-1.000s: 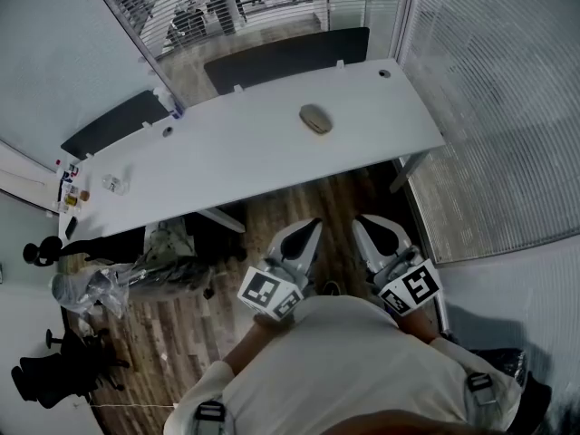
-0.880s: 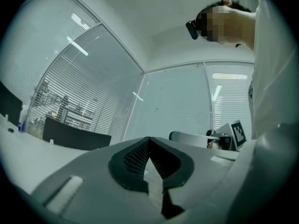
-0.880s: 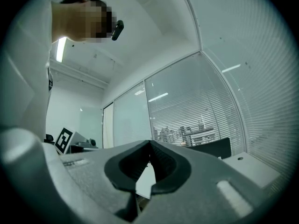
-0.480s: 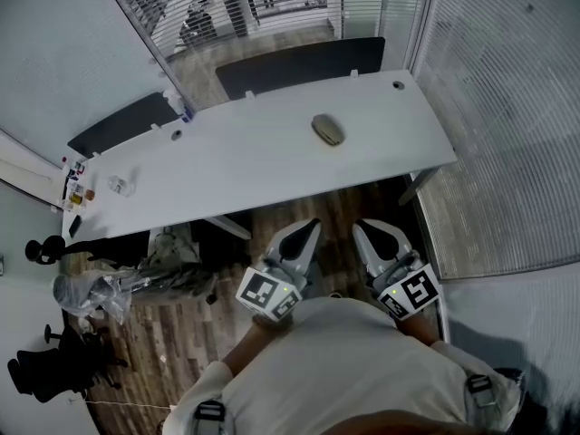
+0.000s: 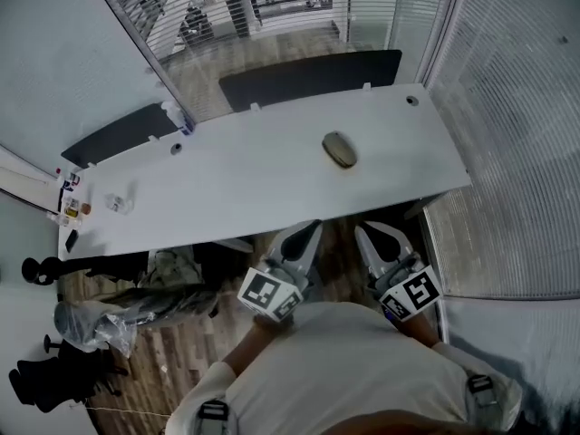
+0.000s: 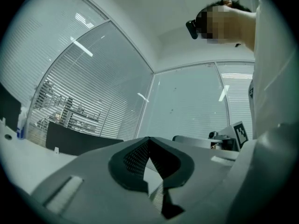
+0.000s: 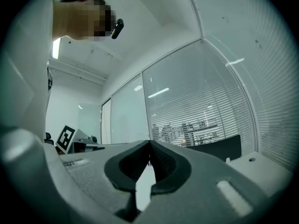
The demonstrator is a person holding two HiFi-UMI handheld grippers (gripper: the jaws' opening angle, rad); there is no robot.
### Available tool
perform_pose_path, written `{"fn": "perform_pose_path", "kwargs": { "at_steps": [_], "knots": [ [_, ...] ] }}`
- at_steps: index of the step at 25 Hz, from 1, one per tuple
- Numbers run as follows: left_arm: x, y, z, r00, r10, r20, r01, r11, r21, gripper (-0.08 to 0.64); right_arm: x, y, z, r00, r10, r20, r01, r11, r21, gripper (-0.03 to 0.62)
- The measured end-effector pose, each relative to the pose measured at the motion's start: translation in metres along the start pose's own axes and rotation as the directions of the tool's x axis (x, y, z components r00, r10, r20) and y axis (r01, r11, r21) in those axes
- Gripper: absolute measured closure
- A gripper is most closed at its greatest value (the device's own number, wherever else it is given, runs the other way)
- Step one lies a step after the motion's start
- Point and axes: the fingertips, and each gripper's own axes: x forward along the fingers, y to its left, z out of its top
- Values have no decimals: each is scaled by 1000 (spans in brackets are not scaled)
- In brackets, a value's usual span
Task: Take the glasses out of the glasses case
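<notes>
A grey-brown oval glasses case (image 5: 340,149) lies closed on the long white table (image 5: 245,175), right of its middle. Both grippers are held side by side in front of the person's chest, short of the table's near edge and well apart from the case. The left gripper (image 5: 314,227) is shut with nothing in it, and its jaws meet at the tip in the left gripper view (image 6: 149,139). The right gripper (image 5: 362,230) is shut and empty too, jaws touching in the right gripper view (image 7: 150,143). The glasses are hidden inside the case.
A bottle (image 5: 174,113) and small items (image 5: 115,203) stand at the table's left end. Dark panels (image 5: 308,75) line the table's far side. Bags (image 5: 136,302) lie on the wood floor at the left, near a black chair (image 5: 45,379). Glass walls with blinds surround the room.
The table and the case have slid lower and closer in the head view as the person walks toward them. Both grippers keep the same shut pose before the chest.
</notes>
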Motion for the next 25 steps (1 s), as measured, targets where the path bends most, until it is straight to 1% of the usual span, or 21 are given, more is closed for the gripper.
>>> {"fn": "perform_pose_path", "kwargs": {
  "at_steps": [5,10,15,18,20,23,25],
  "knots": [
    [22,40,14,1000,6,1,-5,1000,-22,558,49,-15,4,1000,13,-20,-13,1000,1,592],
    [41,77,29,1000,0,3,0,1000,-25,558,92,-28,8,1000,21,-23,-21,1000,-3,592],
    [60,109,38,1000,-9,29,9,1000,-11,558,127,-45,6,999,27,-29,-27,1000,-9,592],
    [70,131,45,1000,-1,31,2,1000,-26,558,151,-54,8,999,30,-38,-30,999,-14,592],
    [75,143,48,1000,0,28,1,999,-35,558,165,-57,10,999,32,-38,-33,999,-19,592],
    [78,155,51,999,-13,32,13,1000,-16,558,178,-59,10,999,35,-39,-36,999,-21,592],
    [80,162,55,999,-12,33,12,1000,-22,558,187,-60,10,998,38,-41,-39,999,-25,592]
  ]
}}
